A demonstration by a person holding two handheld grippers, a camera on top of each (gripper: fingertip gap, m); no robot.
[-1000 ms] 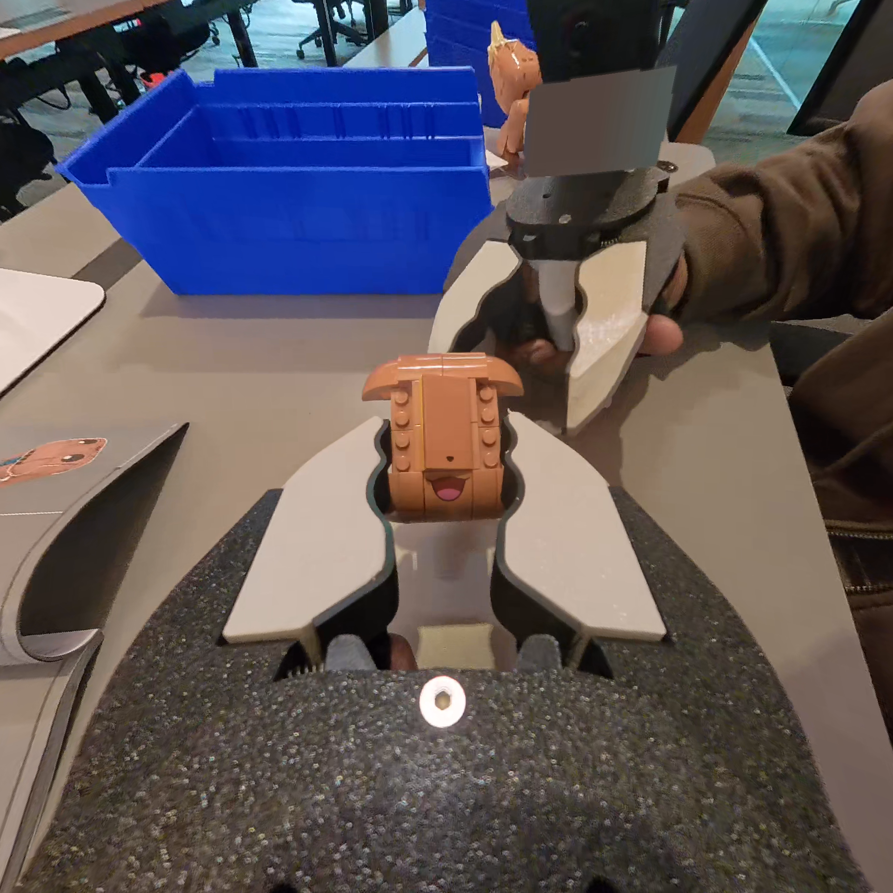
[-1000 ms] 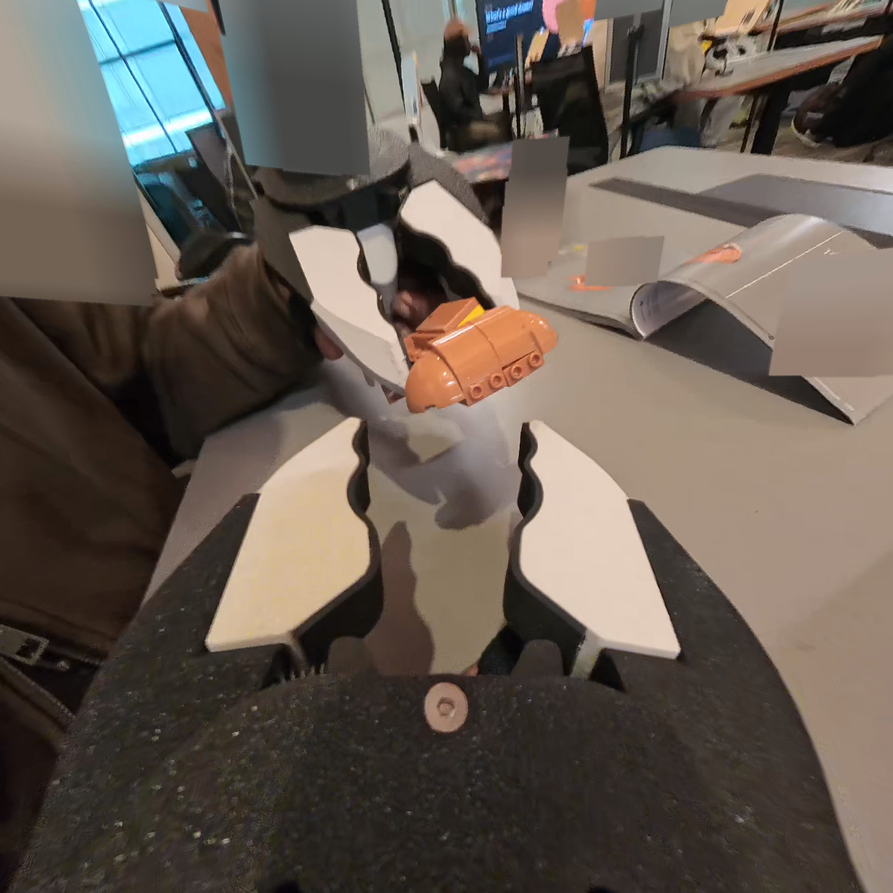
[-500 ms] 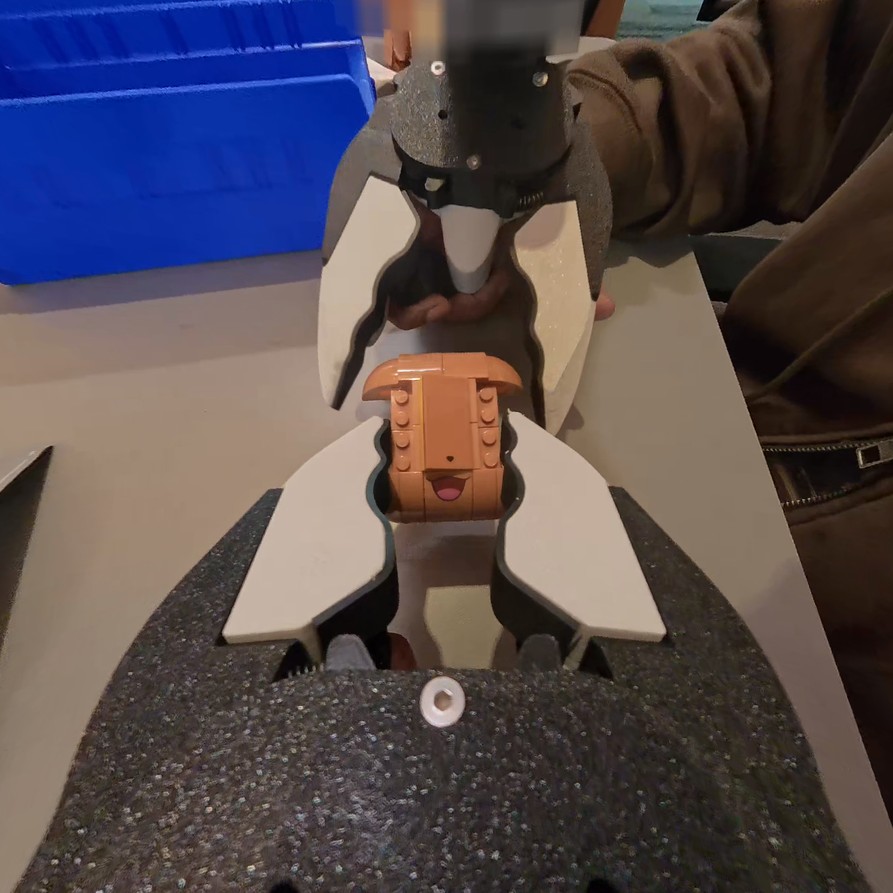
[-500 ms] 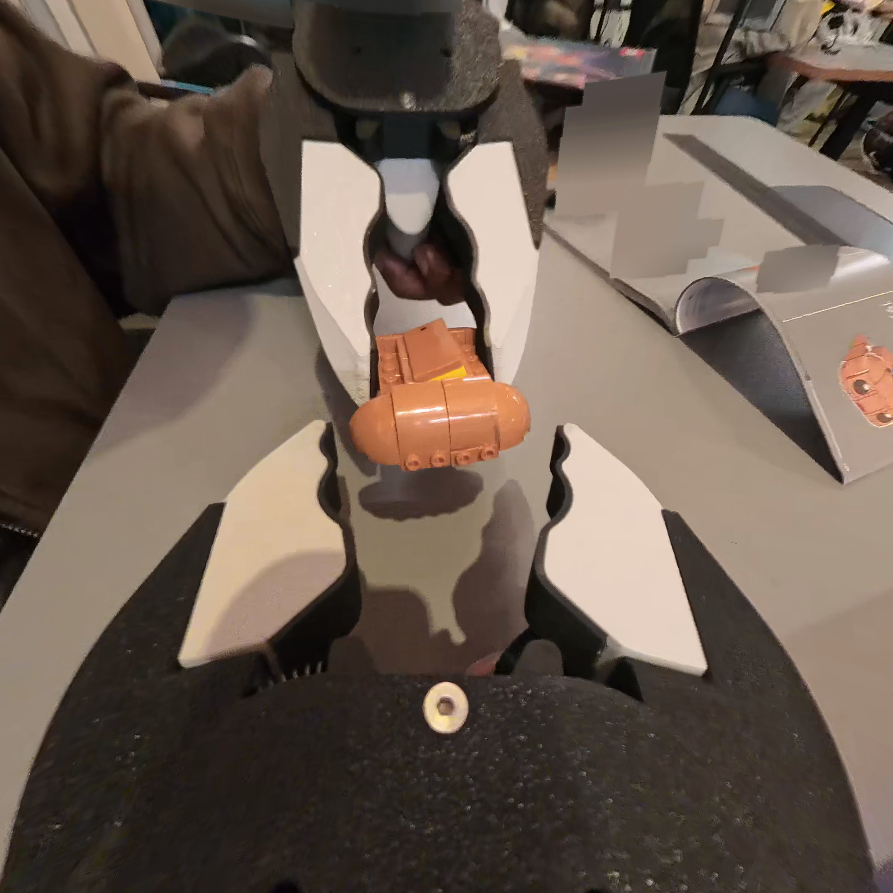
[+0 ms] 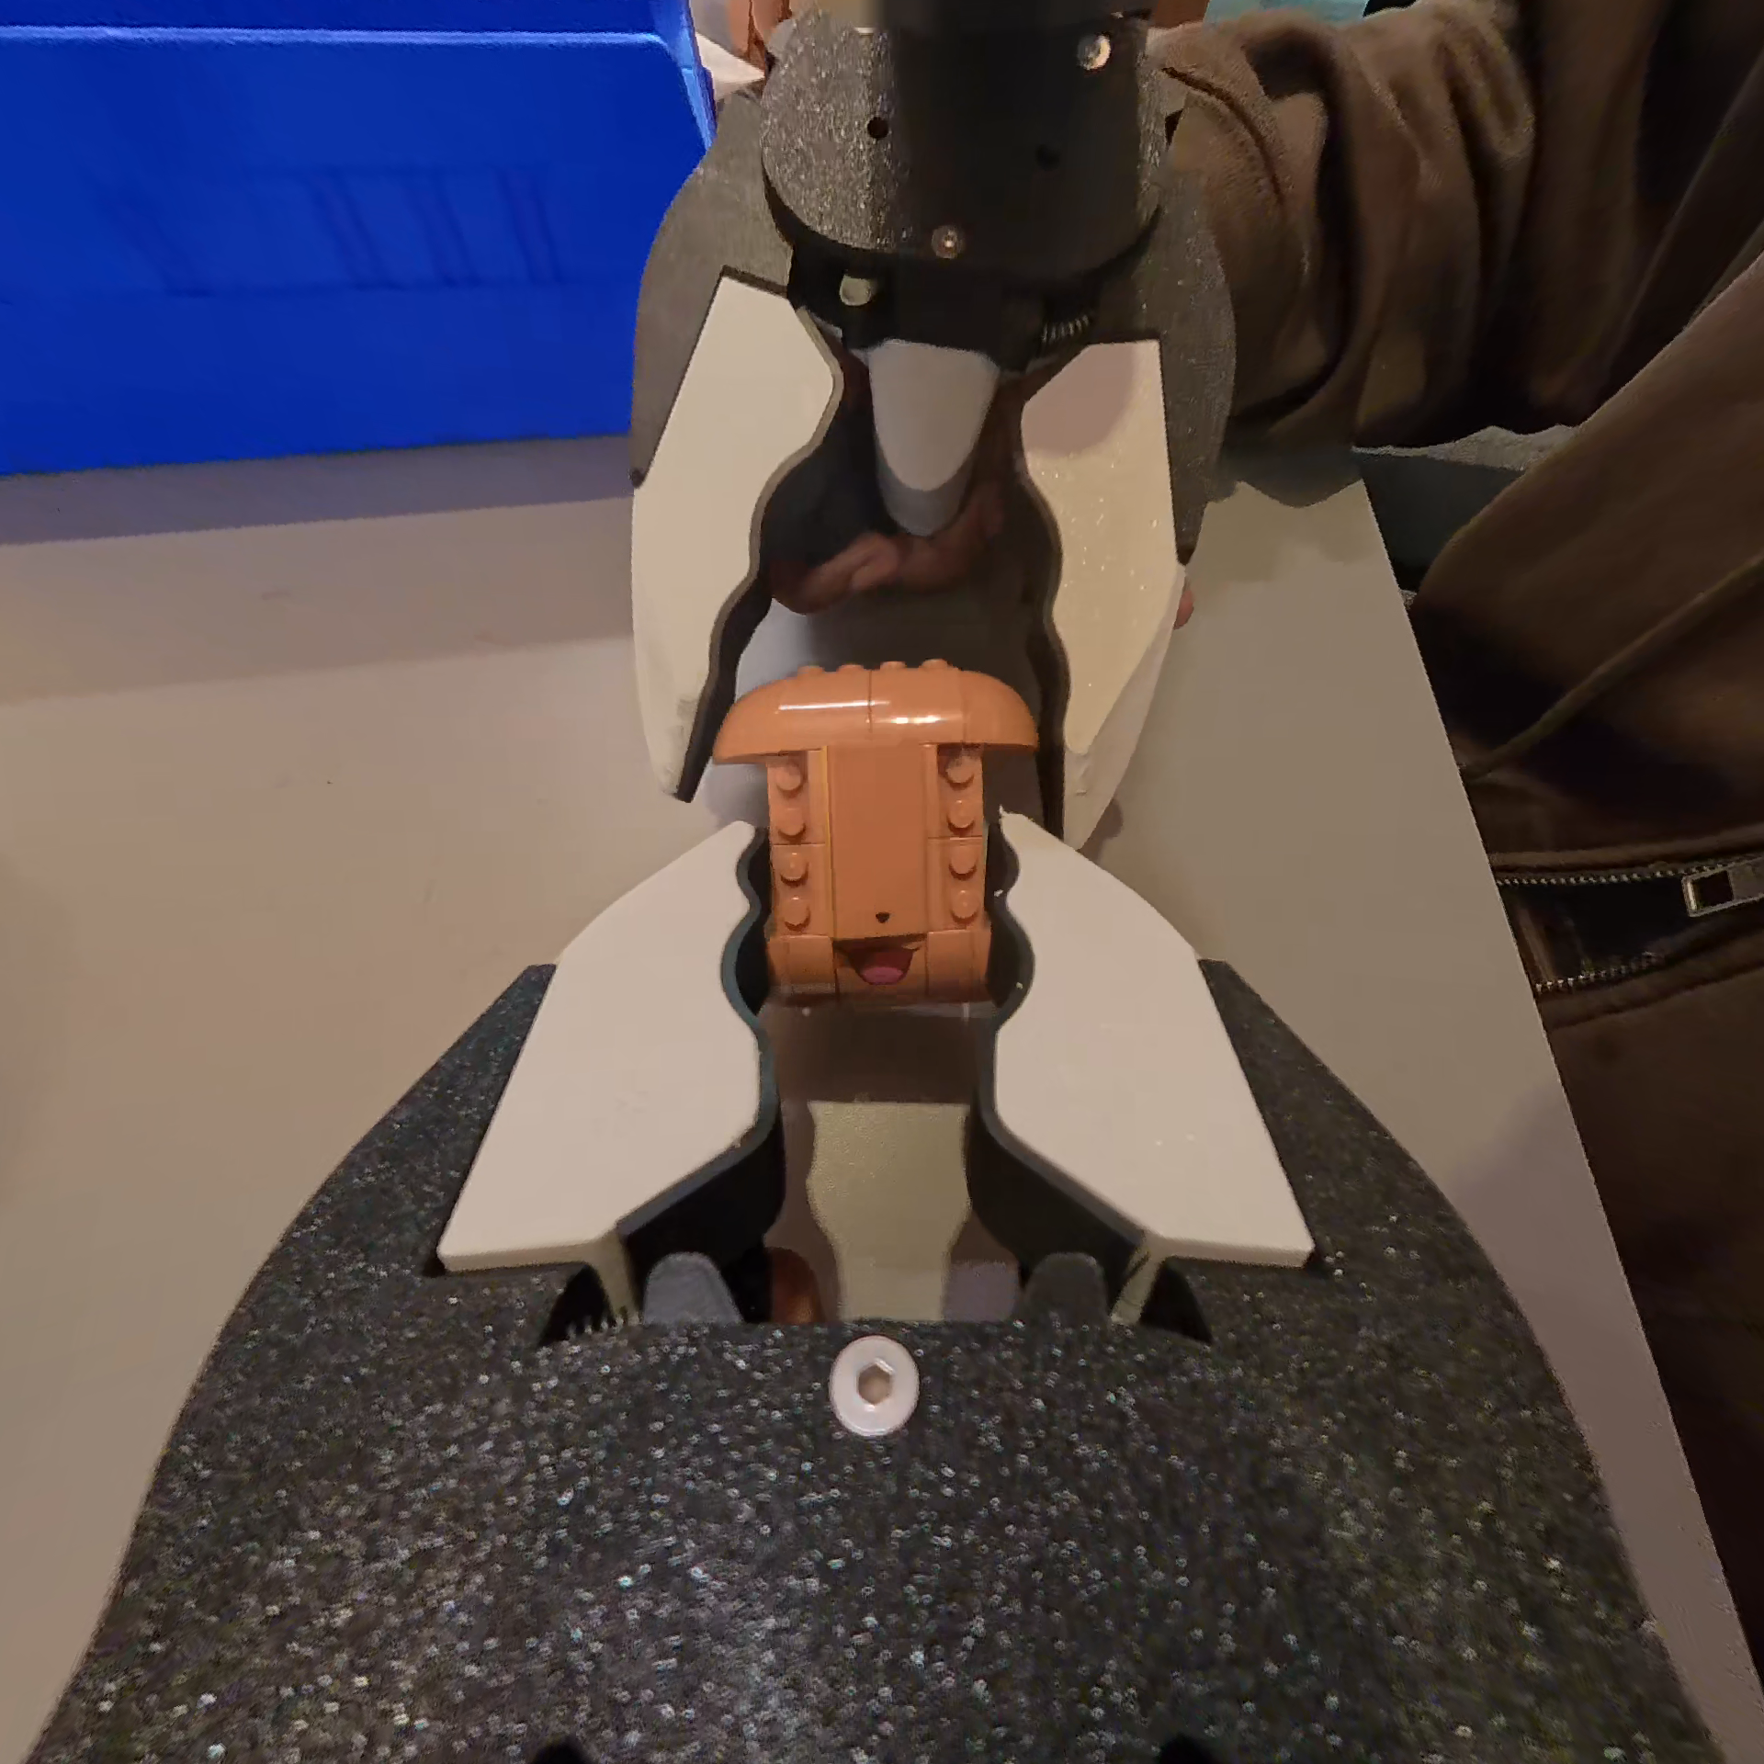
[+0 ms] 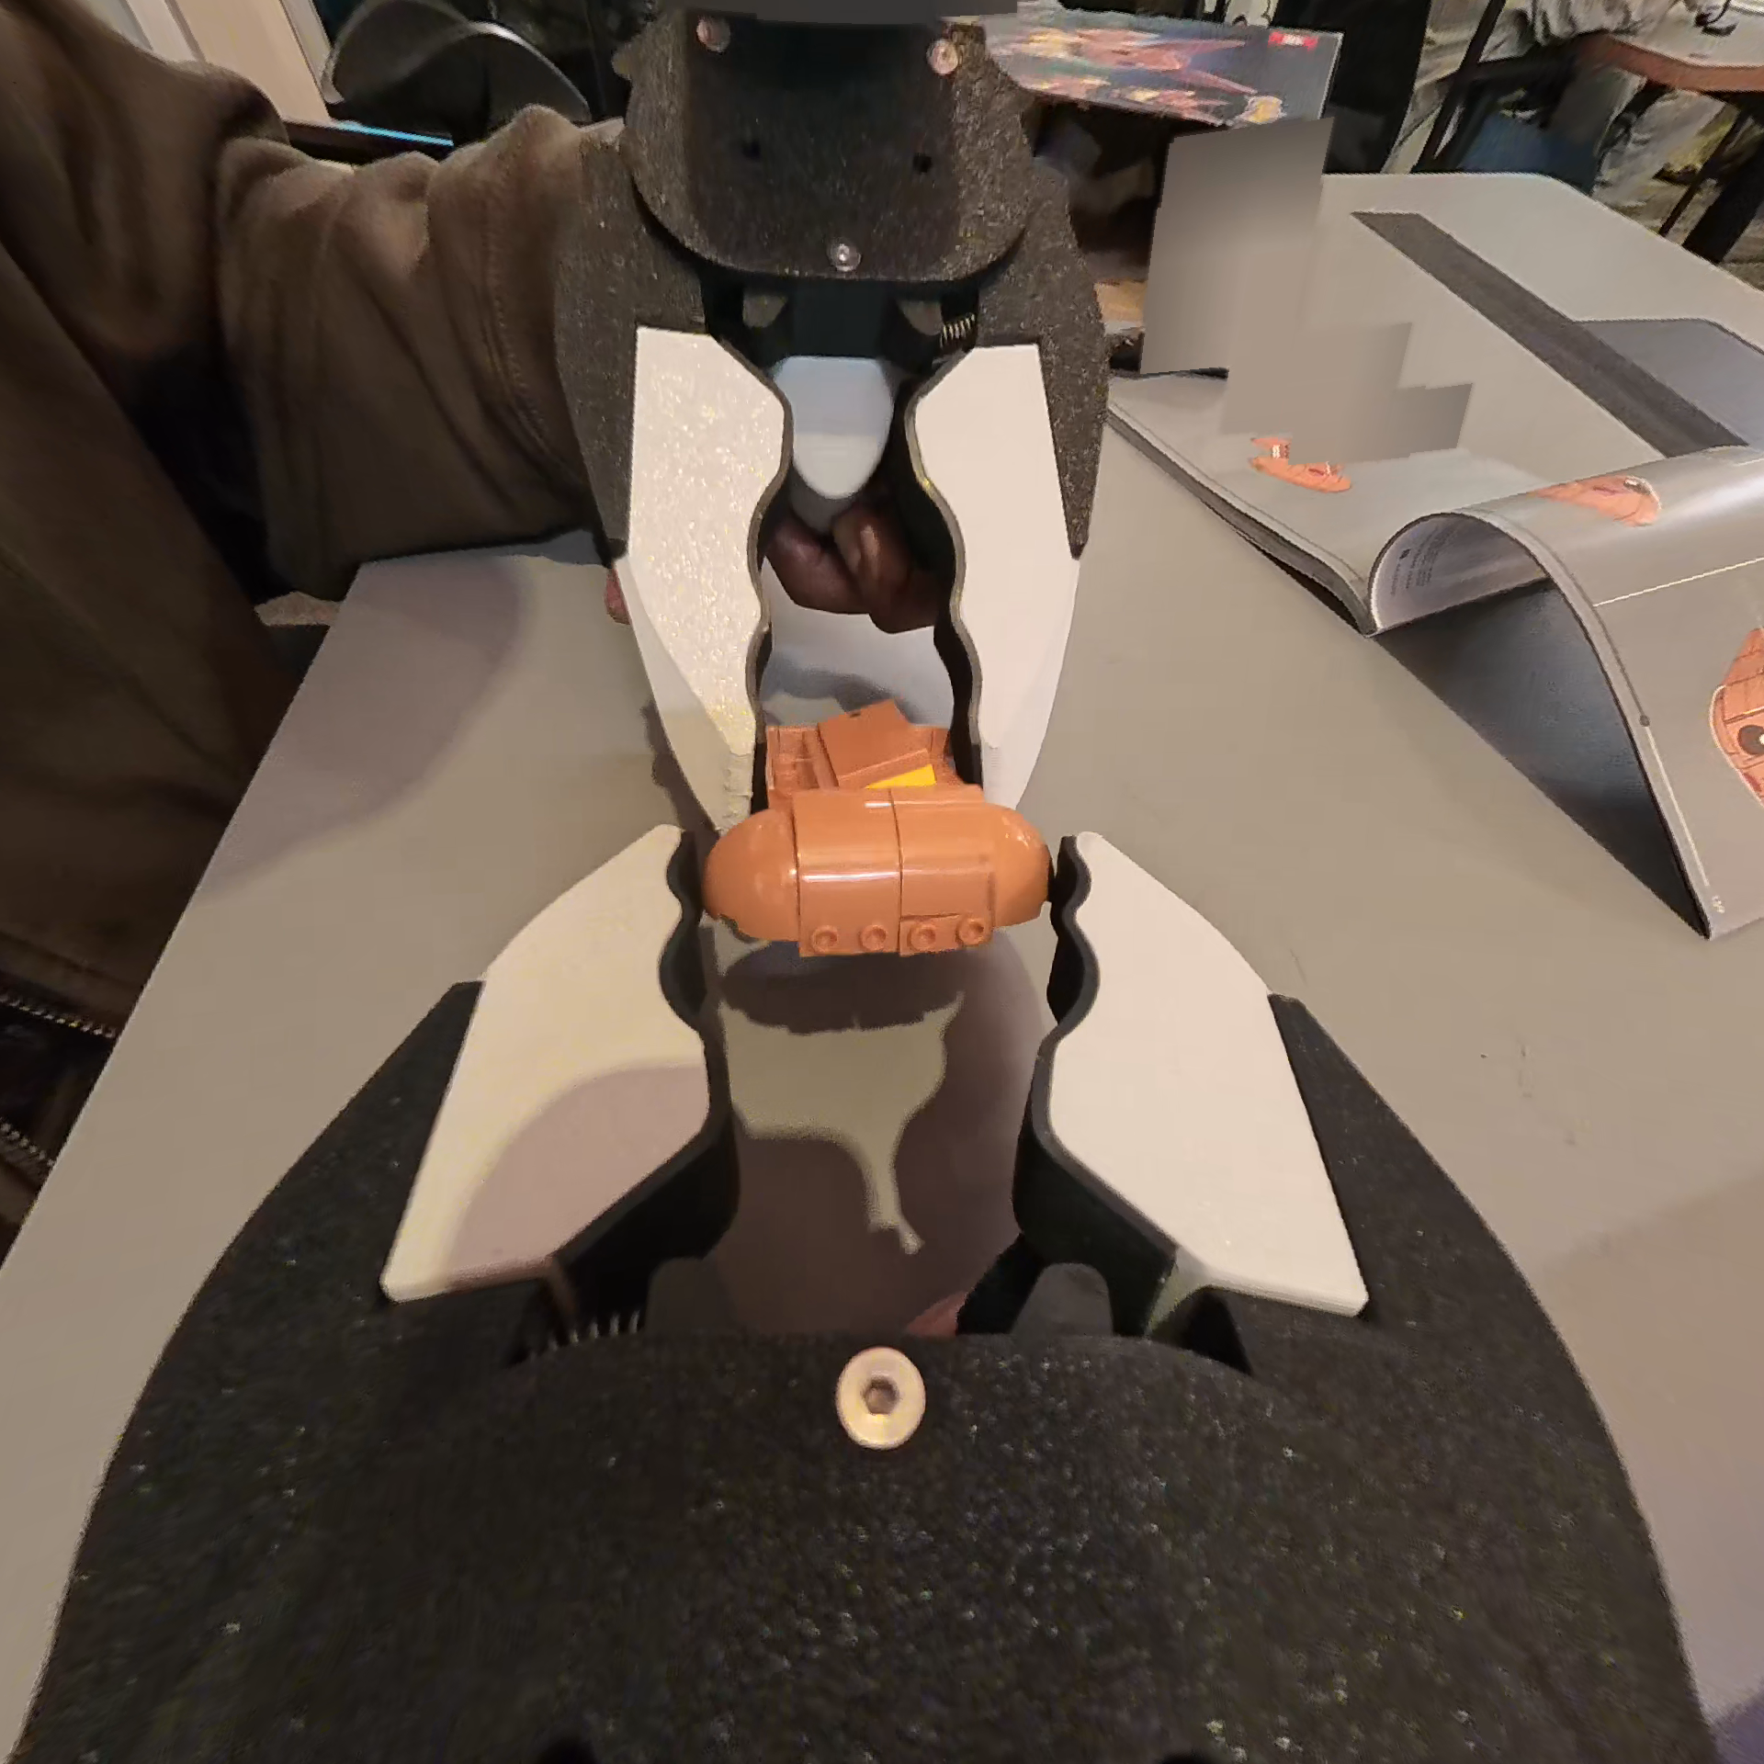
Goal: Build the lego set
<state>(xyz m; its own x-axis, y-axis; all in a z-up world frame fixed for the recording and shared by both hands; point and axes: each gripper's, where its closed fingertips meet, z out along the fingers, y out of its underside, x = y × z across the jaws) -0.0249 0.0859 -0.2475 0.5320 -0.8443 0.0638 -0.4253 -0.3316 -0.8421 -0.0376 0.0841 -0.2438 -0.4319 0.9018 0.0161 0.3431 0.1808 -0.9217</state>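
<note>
A tan lego head build (image 5: 873, 859) with a small face and a wide rounded cap is held above the grey table (image 5: 286, 859). My left gripper (image 5: 875, 840) is shut on its narrow studded body, with both pads pressed on the sides. My right gripper (image 6: 873, 845) faces it from the other side. Its fingertips touch the two rounded ends of the cap (image 6: 878, 878). In the right wrist view the left gripper (image 6: 864, 764) shows behind the build, clamped on the body. In the left wrist view the right gripper (image 5: 883, 764) brackets the cap.
A blue plastic bin (image 5: 334, 239) stands at the back left. An open instruction booklet (image 6: 1527, 535) lies on the table to the right in the right wrist view. A person's brown sleeves (image 5: 1432, 239) are behind both grippers. The table's edge (image 5: 1432, 764) runs close by. The grippers are tip to tip, or close to it.
My right gripper swung round to face the left one, opened wide, moved in and closed onto the cap's two ends. My left gripper kept its grip on the body.
</note>
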